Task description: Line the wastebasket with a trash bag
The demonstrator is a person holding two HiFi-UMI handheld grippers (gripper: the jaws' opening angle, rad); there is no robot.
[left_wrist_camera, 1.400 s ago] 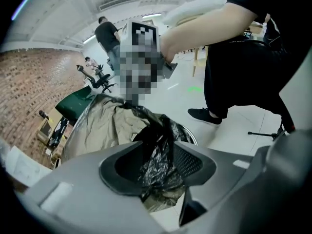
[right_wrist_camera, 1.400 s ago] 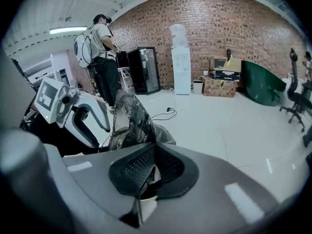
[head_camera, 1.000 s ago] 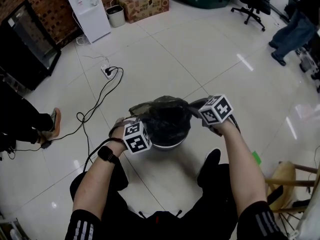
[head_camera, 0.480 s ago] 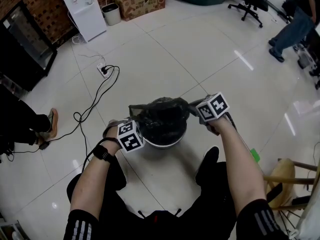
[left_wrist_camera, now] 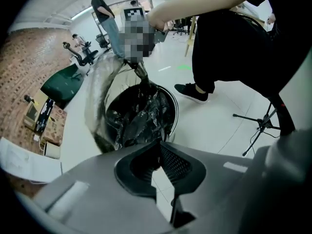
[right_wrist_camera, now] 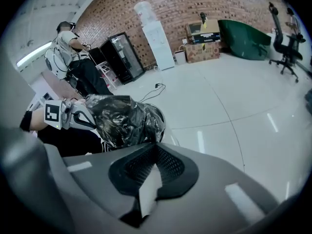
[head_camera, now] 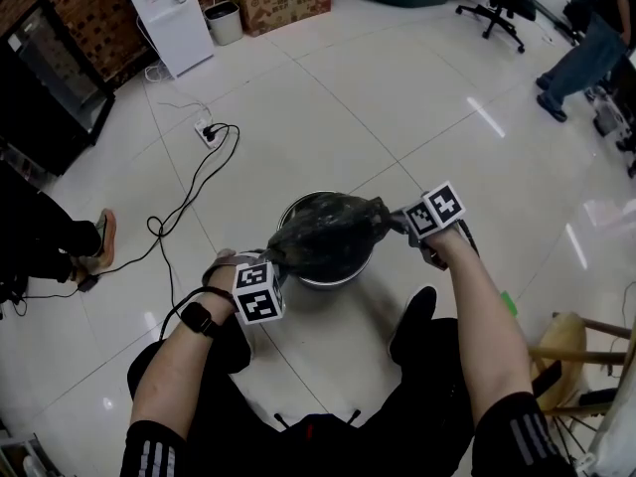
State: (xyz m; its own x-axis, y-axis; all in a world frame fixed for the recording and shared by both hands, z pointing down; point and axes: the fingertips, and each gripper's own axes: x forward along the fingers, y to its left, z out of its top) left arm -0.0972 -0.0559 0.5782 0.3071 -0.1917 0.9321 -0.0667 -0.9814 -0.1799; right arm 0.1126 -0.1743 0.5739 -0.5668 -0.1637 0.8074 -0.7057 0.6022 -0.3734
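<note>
Left gripper [left_wrist_camera: 159,144] is clenched on one edge of the black trash bag [head_camera: 323,237], and right gripper [right_wrist_camera: 155,145] is clenched on the opposite edge. The bag is stretched between them across the mouth of the round wastebasket [head_camera: 343,278]. The wastebasket stands on the white tiled floor [head_camera: 397,117].

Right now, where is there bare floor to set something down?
Widest free patch: the tiles beyond the wastebasket, between the power cable on the left and the office chair far right. Bare tiles lie right of the right arm. Crowded: over the wastebasket, where the left claw and right claw hold the trash bag.
</note>
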